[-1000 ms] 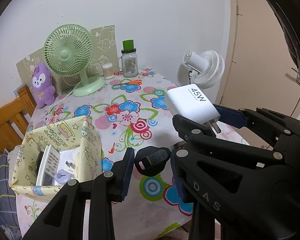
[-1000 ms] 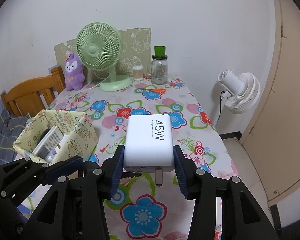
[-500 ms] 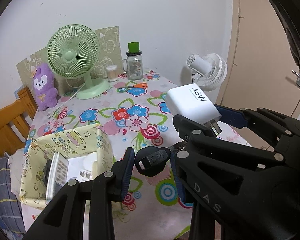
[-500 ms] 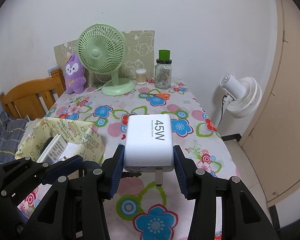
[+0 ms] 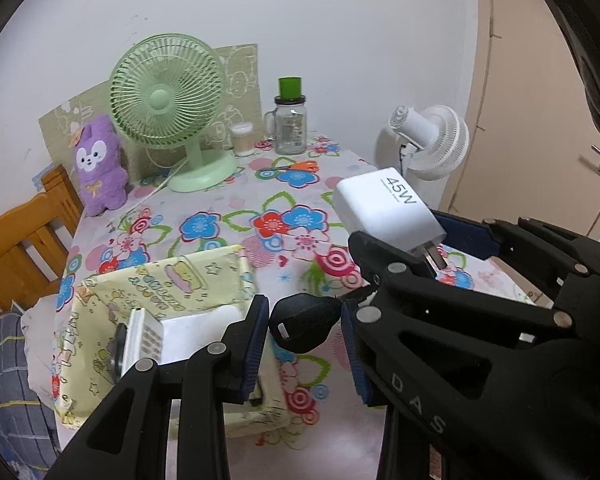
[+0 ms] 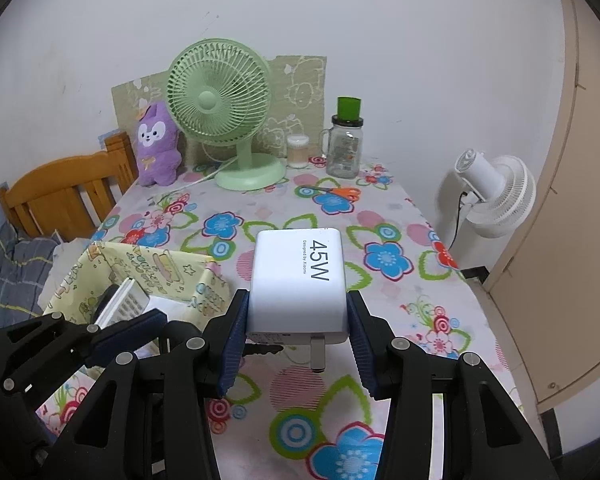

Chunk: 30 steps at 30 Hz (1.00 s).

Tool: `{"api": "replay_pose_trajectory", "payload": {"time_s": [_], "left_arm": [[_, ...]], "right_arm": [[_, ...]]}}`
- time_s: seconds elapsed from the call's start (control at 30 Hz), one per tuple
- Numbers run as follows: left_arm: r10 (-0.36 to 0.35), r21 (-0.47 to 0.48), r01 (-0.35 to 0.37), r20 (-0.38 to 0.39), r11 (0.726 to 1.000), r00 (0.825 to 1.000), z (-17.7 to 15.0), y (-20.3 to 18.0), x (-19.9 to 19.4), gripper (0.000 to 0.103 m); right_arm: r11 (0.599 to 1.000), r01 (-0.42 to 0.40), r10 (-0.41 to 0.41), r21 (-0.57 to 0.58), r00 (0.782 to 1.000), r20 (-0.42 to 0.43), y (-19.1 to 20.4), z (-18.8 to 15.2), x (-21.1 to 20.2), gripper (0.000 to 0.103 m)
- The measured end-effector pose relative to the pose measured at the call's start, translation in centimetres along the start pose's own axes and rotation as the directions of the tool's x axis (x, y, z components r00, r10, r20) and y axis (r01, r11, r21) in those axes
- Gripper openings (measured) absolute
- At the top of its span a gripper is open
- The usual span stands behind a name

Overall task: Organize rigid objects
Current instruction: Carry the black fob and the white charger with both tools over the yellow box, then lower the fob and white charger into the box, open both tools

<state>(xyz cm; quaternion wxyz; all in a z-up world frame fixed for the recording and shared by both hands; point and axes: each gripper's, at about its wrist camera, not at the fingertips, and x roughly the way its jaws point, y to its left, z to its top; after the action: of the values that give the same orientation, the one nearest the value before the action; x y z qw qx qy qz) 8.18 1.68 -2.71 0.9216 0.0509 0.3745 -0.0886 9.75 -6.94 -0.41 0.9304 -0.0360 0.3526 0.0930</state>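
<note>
Two grippers loaded: right gripper (image 6: 296,320) clamps white 45W charger (image 6: 298,280); left gripper (image 5: 304,330) clamps black key head (image 5: 304,322).

We read "45W" on white charger (image 6: 298,280), w/ small "Designed by Xiaomi" beside it. Left gripper (image 5: 305,330) arm has raised "DAS". Yellow box (image 5: 188,280) has printed lettering, illegible. Jar (image 6: 343,151) label too small to read.

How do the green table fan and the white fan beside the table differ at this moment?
The green fan stands on the floral table; the white fan stands off it, by the door. The green fan faces the cameras; the white fan shows its motor housing and faces away. The green fan looks larger. Both have round ribbed grilles.
</note>
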Motion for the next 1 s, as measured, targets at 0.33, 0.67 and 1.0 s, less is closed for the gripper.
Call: {"api": "replay_pose_trajectory", "payload": {"time_s": [0.33, 0.67, 1.0], "left_arm": [[0.019, -0.042, -0.020, -0.016, 0.999, 1.000, -0.4, 3.4, 0.7, 0.036], [0.039, -0.090, -0.042, -0.036, 0.995, 0.999, -1.0, 6.8, 1.2, 0.036], [0.066, -0.134, -0.075, -0.071, 0.988, 0.995, -2.1, 9.8, 2.1, 0.036]], "right_arm": [[1.000, -0.017, 0.017, -0.020, 0.999, -0.036, 3.3, 0.7, 2.0, 0.050], [0.997, -0.063, 0.060, -0.053, 0.996, -0.067, 6.5, 1.2, 3.9, 0.050], [0.989, -0.121, 0.112, -0.082, 0.988, -0.103, 9.6, 1.3, 5.8, 0.050]]}}
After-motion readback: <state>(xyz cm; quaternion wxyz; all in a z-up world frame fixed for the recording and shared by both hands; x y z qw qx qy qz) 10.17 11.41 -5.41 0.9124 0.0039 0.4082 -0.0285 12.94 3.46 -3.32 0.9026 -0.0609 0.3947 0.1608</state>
